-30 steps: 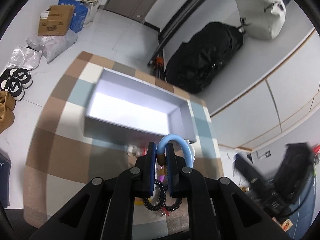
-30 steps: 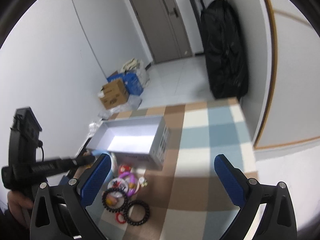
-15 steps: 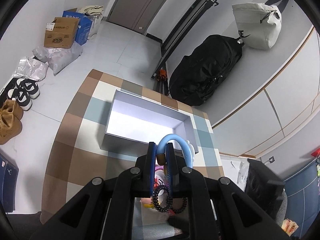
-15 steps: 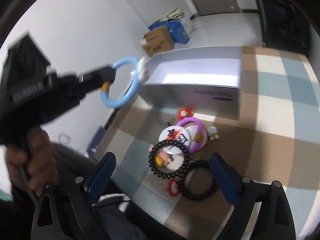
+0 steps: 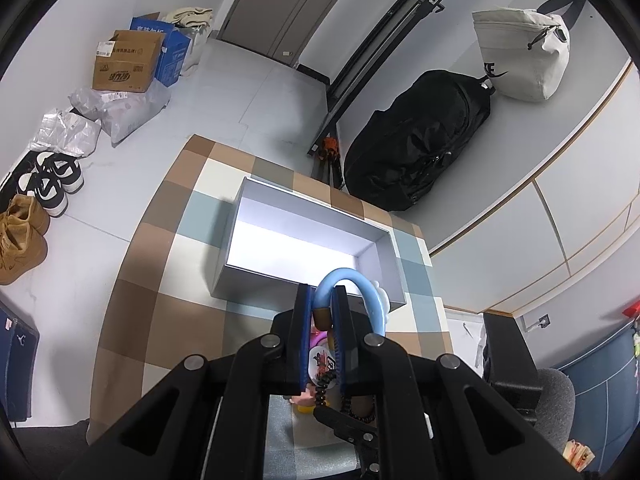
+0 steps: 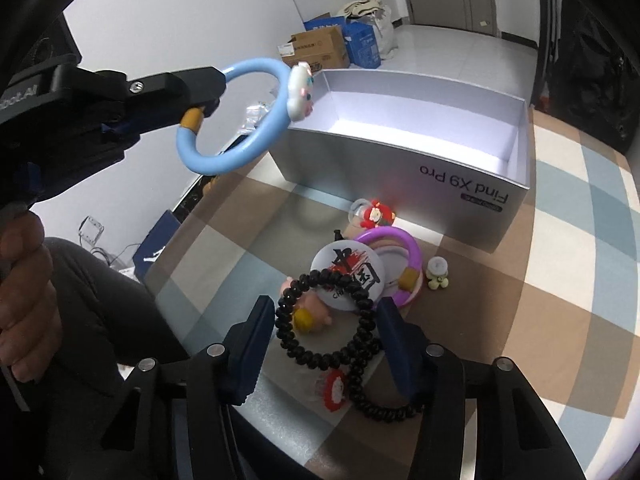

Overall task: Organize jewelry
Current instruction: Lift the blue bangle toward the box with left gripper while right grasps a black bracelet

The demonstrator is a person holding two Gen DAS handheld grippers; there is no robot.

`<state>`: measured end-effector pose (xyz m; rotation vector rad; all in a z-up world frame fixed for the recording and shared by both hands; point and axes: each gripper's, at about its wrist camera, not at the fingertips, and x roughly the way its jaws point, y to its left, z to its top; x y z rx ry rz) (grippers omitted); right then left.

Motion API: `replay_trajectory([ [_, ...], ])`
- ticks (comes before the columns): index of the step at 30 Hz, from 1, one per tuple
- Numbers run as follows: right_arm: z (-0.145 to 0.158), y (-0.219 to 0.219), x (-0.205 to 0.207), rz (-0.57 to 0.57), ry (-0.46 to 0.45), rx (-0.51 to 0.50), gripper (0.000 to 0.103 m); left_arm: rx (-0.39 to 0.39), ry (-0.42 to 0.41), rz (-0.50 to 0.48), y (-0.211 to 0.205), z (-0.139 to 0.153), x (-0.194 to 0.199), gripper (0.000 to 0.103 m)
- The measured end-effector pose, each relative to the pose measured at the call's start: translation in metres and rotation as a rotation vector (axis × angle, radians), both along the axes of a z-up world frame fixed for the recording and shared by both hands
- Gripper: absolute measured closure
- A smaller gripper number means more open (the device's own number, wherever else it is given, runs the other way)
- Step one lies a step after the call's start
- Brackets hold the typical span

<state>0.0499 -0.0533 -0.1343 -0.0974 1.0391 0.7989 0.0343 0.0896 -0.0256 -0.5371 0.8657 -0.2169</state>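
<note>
Underneath both tongs lies a checked cloth (image 6: 568,248) of brown, cream and pale blue squares, and on it, ahead of the tongs, stands the open grey box (image 6: 408,168) with a white inside, lettered "Find X9 Pro" on its near wall. Beyond the box, past the far edge of the cloth in the left wrist view, a black bag (image 5: 416,152) leans at the wall, and cardboard boxes (image 5: 128,64) sit on the floor off to the left.

Left gripper (image 5: 321,304) is pinching the blue bangle (image 6: 236,116) at its tan bead, jaws pressed on the ring; the bangle hangs in the air just short of the box's near corner, its white cloud charm (image 6: 299,90) toward the box.

Right gripper (image 6: 326,344) is spread, its blue pads either side of a black beaded bracelet (image 6: 324,320) lying on the cloth; whether the pads touch it I cannot tell. Just ahead of those pads lie a round white badge (image 6: 352,276) overlapping a purple bangle (image 6: 404,248), with a small red charm (image 6: 374,214) nearer the box. A second black bracelet (image 6: 384,408) and a red ring (image 6: 335,390) lie close under the right tongs.
</note>
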Motion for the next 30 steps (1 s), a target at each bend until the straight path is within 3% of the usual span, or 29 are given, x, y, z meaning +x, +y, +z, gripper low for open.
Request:
replay_trajectory([
  [7,0.01,0.0,0.0,0.001,-0.006,0.028,0.06,0.007,-0.01,0.0,-0.001,0.001,0.002,0.097],
  [18,0.059,-0.021,0.008,-0.047,-0.083,0.205,0.061,-0.023,-0.04,0.053,0.004,0.006,0.017,0.097],
  [19,0.065,-0.024,0.011,-0.058,-0.098,0.218,0.07,-0.022,-0.041,0.059,0.005,0.006,0.019,0.097],
  [20,0.069,-0.026,0.015,-0.068,-0.107,0.229,0.074,-0.027,-0.04,0.064,0.005,0.005,0.022,0.097],
  [23,0.076,-0.029,0.026,-0.113,-0.124,0.232,0.074,-0.048,-0.034,0.067,0.006,0.003,0.032,0.097],
  [27,0.073,-0.033,0.043,-0.15,-0.072,0.275,0.074,0.003,-0.032,0.066,0.005,0.004,0.044,0.097],
  [30,0.063,-0.023,0.047,-0.095,-0.032,0.251,0.072,0.01,-0.039,0.065,0.007,0.006,0.048,0.097],
])
